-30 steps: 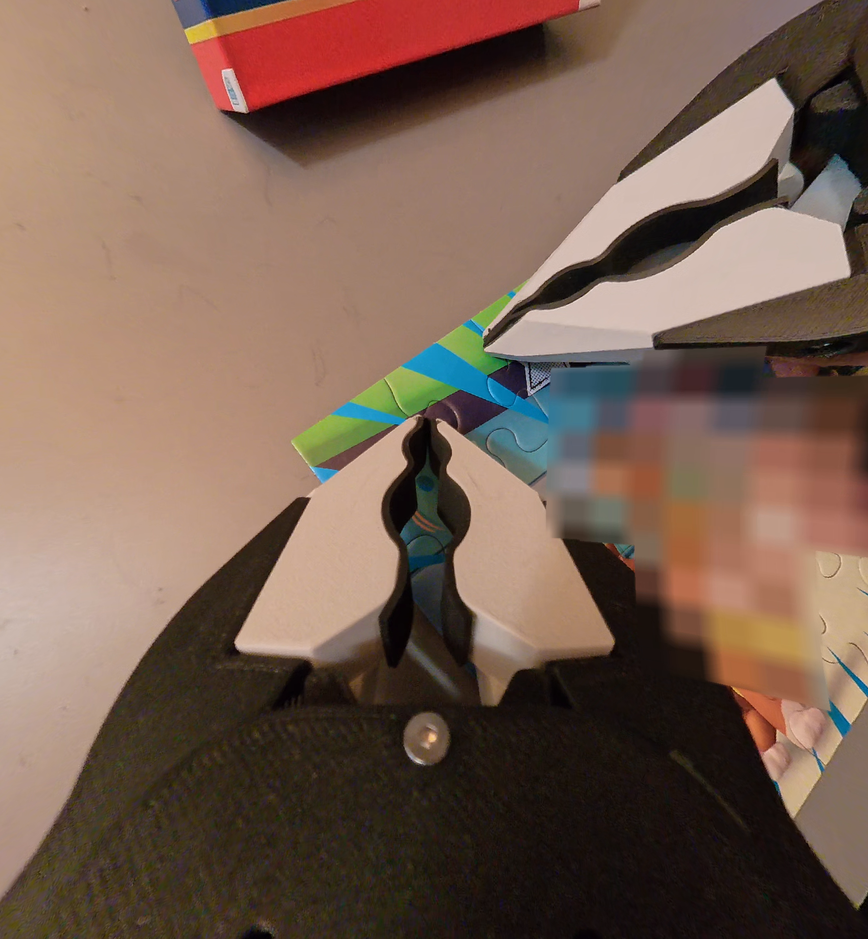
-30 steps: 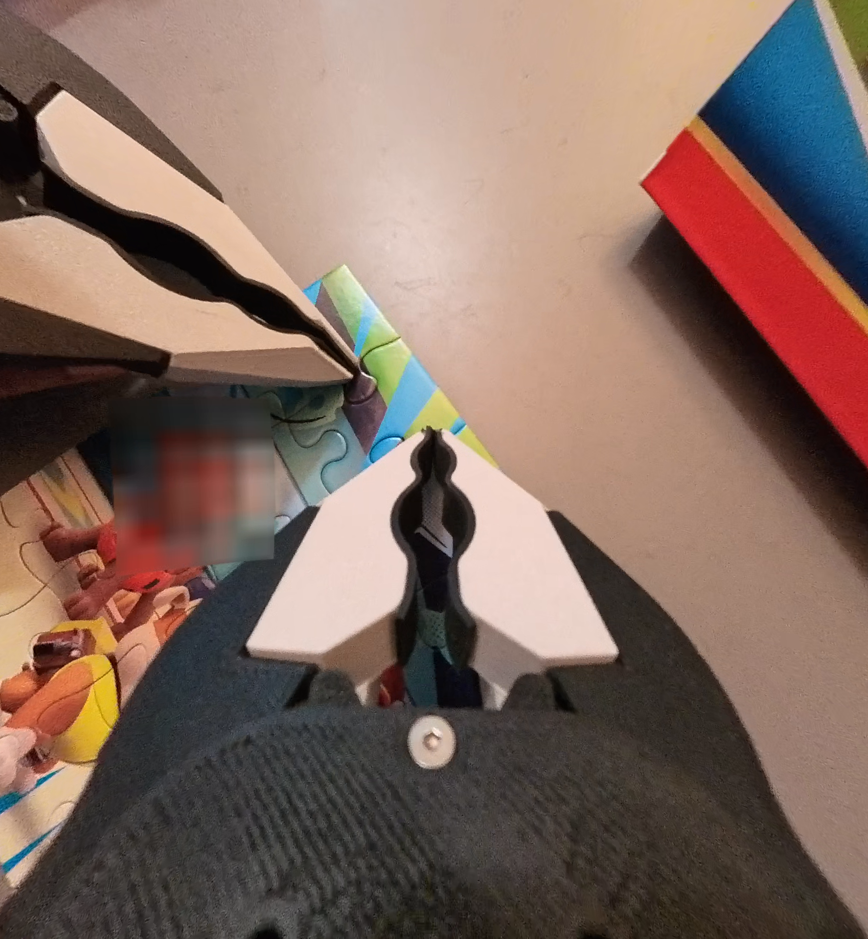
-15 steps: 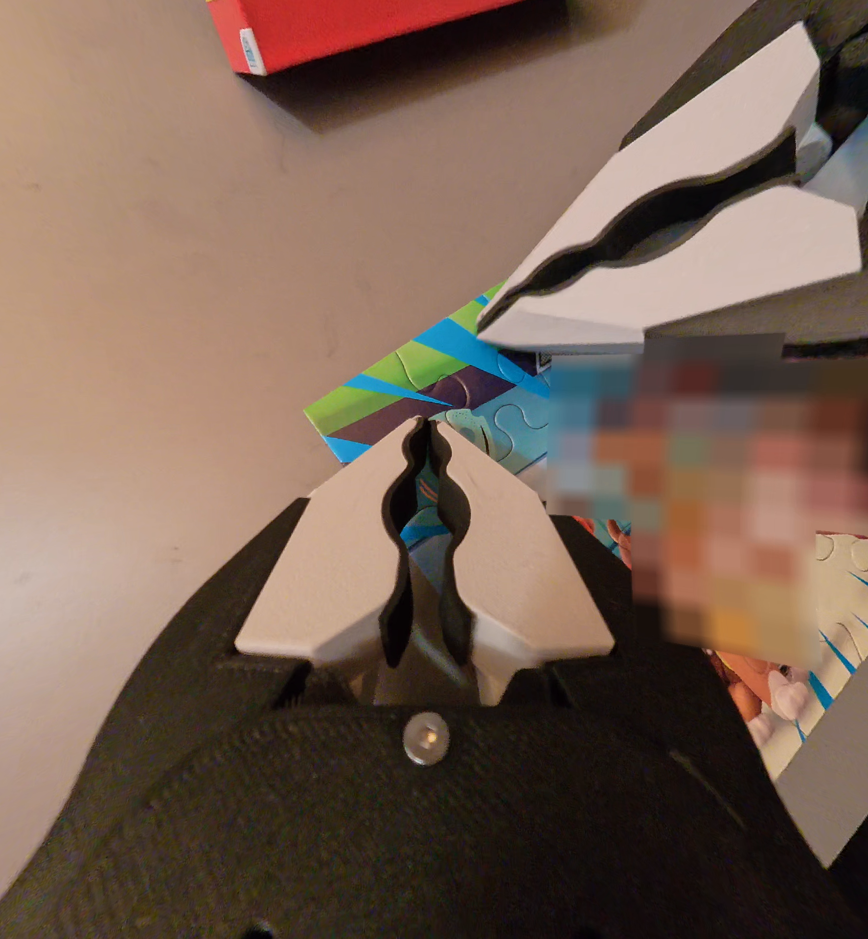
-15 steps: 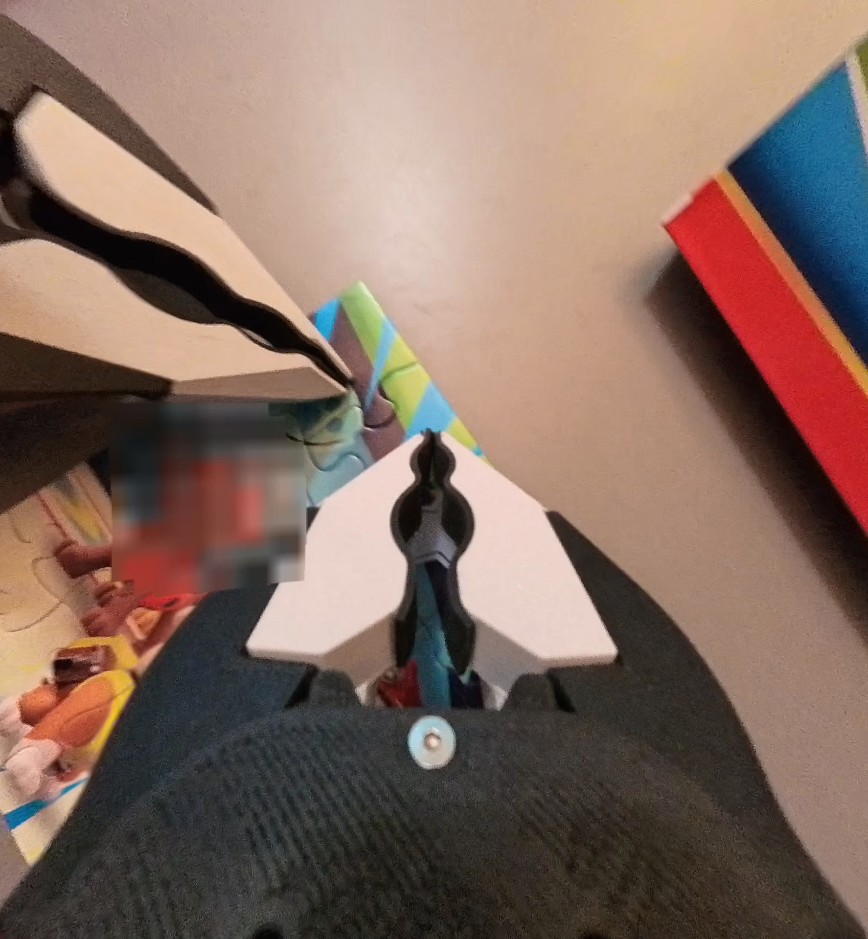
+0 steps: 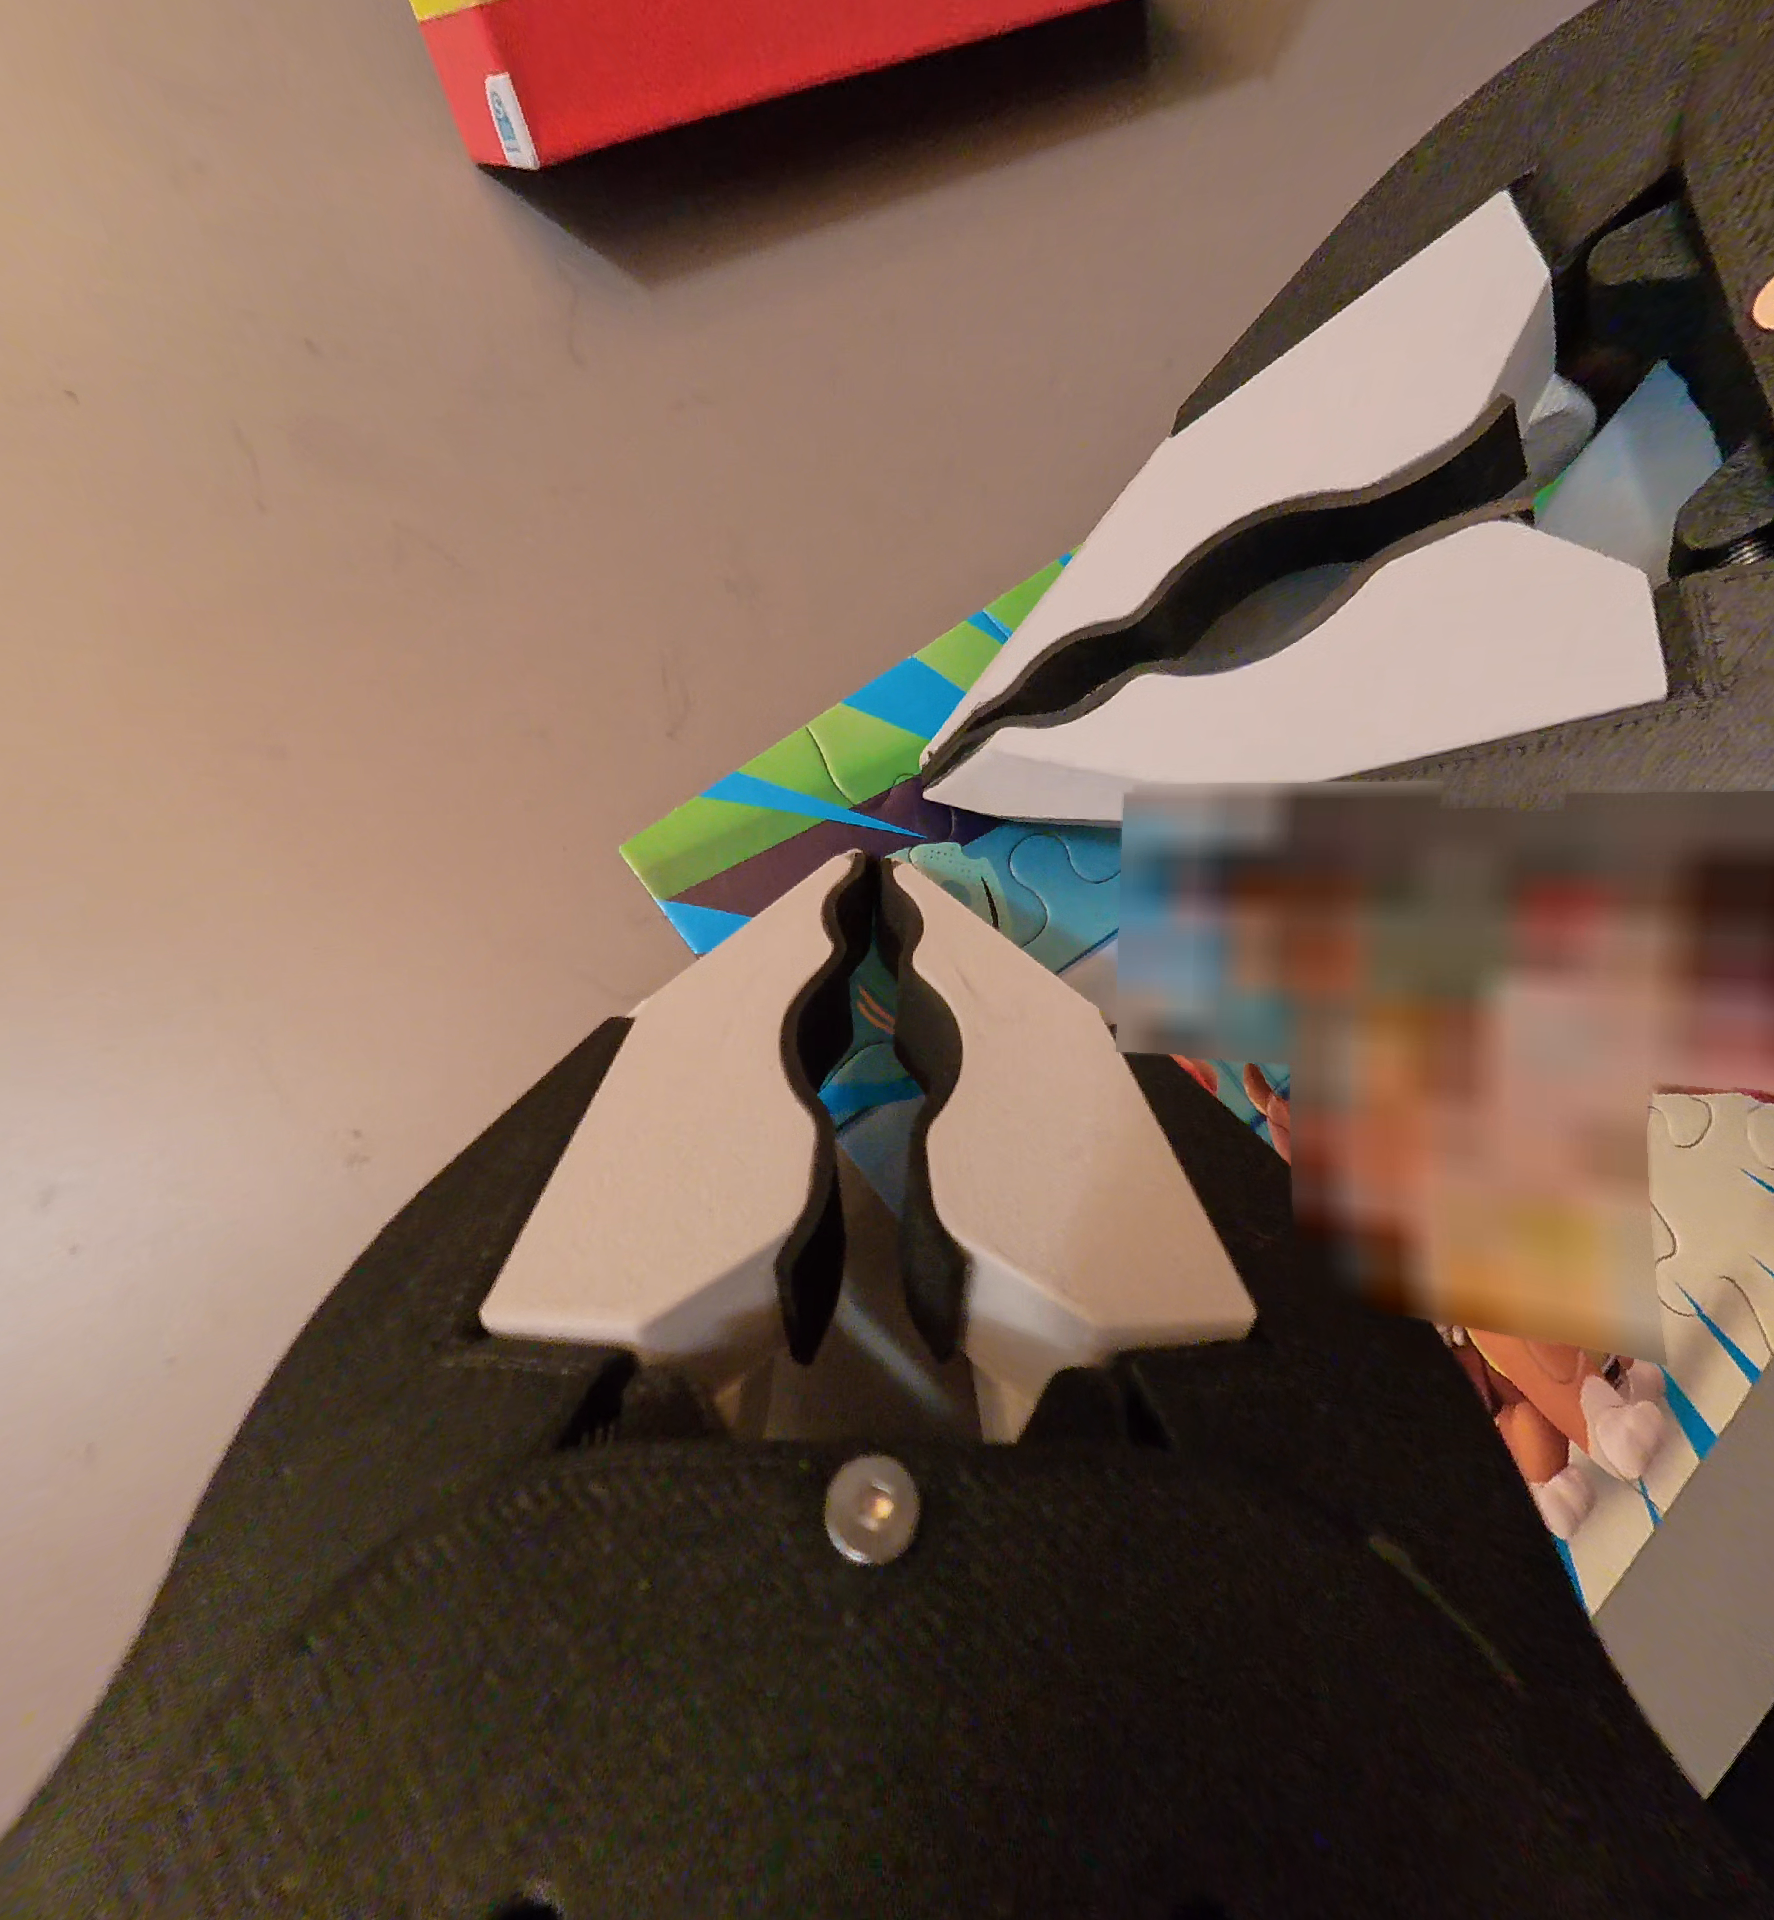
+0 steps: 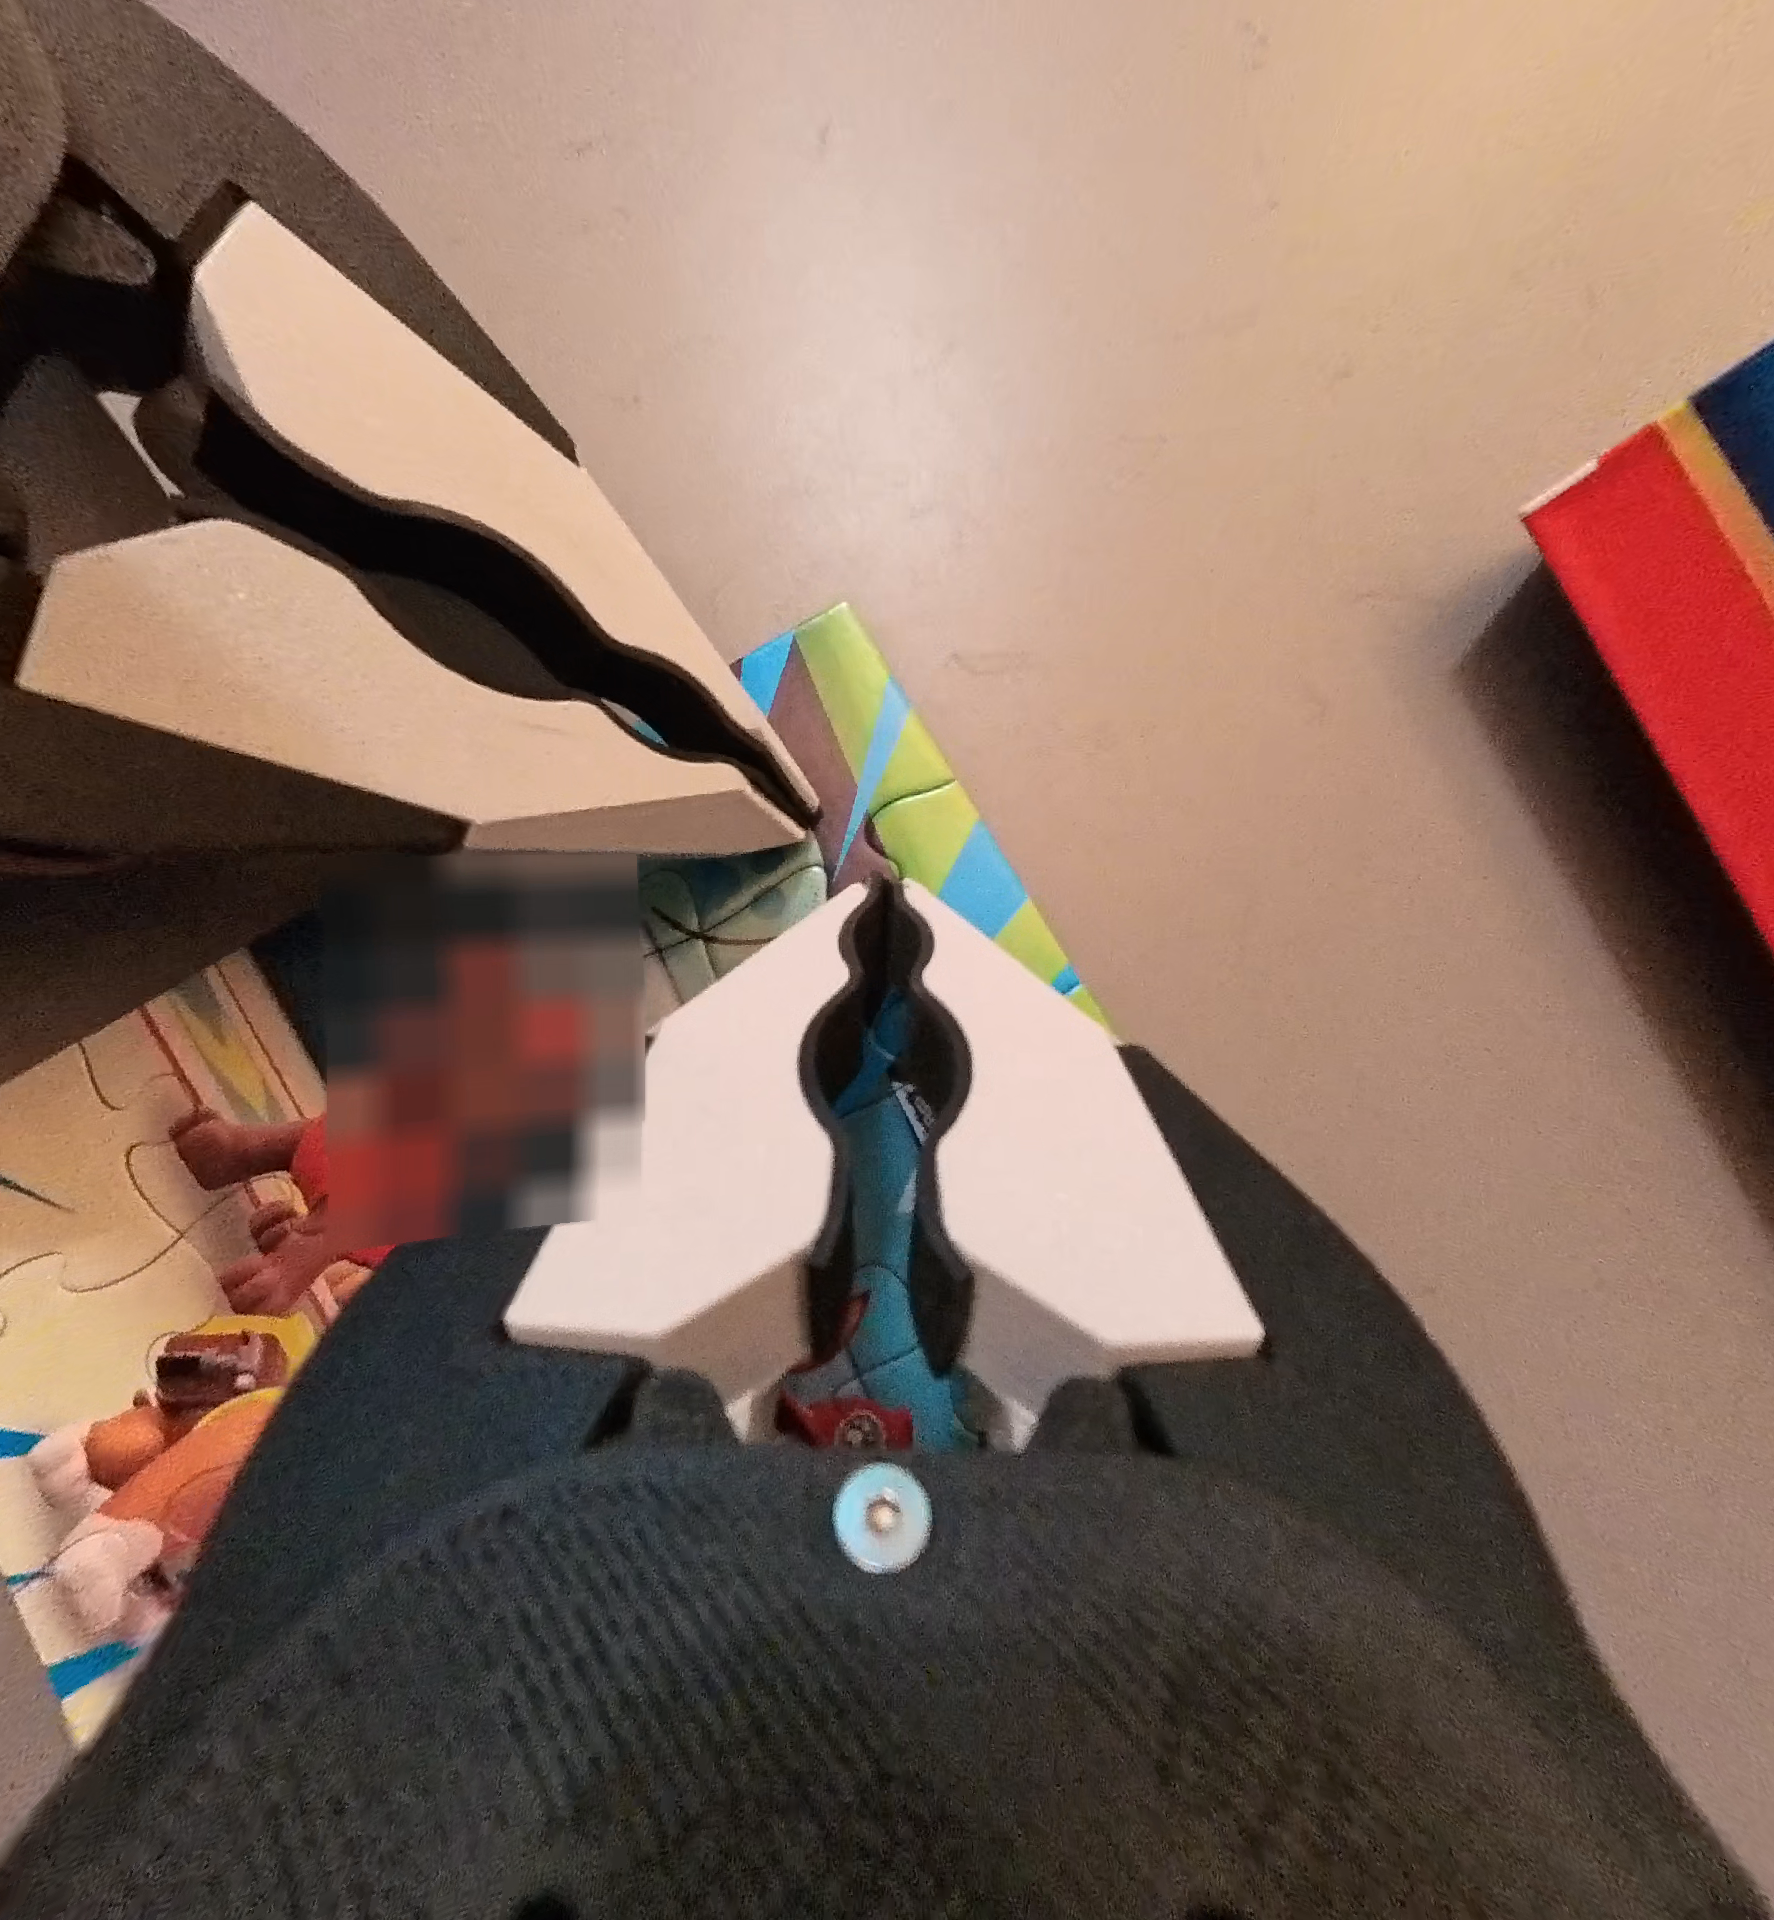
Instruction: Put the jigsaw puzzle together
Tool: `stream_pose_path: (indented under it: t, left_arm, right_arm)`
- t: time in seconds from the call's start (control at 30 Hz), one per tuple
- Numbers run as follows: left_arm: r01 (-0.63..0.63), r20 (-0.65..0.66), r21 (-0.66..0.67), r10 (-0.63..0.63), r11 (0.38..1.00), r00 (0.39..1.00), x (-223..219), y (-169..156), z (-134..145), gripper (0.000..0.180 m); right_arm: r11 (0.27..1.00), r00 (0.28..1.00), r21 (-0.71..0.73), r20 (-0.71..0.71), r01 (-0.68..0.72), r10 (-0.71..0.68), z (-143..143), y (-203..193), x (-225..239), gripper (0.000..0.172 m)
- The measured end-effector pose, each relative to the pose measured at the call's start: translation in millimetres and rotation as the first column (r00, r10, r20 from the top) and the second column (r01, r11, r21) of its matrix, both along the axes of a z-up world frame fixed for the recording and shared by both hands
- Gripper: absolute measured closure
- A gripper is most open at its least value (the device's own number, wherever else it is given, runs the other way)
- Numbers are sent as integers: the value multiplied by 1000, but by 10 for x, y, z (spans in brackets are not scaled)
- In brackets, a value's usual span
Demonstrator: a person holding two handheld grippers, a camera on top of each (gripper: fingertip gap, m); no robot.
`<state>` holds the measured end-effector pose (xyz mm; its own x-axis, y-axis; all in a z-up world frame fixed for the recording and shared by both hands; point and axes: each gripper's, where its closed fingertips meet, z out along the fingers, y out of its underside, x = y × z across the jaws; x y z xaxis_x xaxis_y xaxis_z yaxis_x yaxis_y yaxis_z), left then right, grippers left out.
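Both grippers are seen poised low over one corner of an assembled jigsaw puzzle (image 5: 841, 769) that lies flat on the grey-brown counter (image 5: 291, 520). The left gripper (image 5: 867, 868) is held with its jaws drawn together, nothing clamped between them, the tips hovering over the puzzle's green, blue and purple striped corner; whether the tips touch the surface cannot be told. The right gripper (image 6: 888, 894) is likewise shown with its jaws closed on nothing, its tips just above the same striped corner, close to the puzzle's far edge. In the left wrist view the right gripper is seen coming in from the upper right, its closed tips resting at or just above the purple band; in the right wrist view the left gripper is seen entering from the upper left, tips near the seam between two pieces. The two sets of tips are kept near each other but apart. A red box (image 5: 758, 73) with a blue and yellow top is seen farther off on the counter, well apart from the puzzle. Cartoon animal figures are printed on the puzzle's nearer part.
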<state>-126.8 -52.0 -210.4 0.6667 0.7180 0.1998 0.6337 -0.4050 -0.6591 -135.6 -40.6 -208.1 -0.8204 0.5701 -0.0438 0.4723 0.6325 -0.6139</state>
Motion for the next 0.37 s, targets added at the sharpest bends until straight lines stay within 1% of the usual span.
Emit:
stream_pose_path:
  t: [0.1, 0.2, 0.27, 0.37]
  left_arm:
    - [-4, -14, -12, 4, 1000, 1000, 2, -2, -2, 179]
    - [-3, -19, -19, 3, 1000, 1000, 3, -4, -3, 180]
    - [-1, -15, -13, 1, 1000, 1000, 4, -6, -4, 180]
    - [0, -6, 4, 0, 1000, 1000, 4, -5, -2, 179]
  right_arm:
    - [1000, 1000, -24, 9, 5, -5, 3, 24, 56, 172]
    - [1000, 1000, -16, 14, 11, -11, 2, 167, 188, 172]
    - [999, 999, -2, -4, 45, -45, 2, 383, 238, 172]
    - [984, 983, 23, -39, 179, -178, 2, 906, 215, 172]
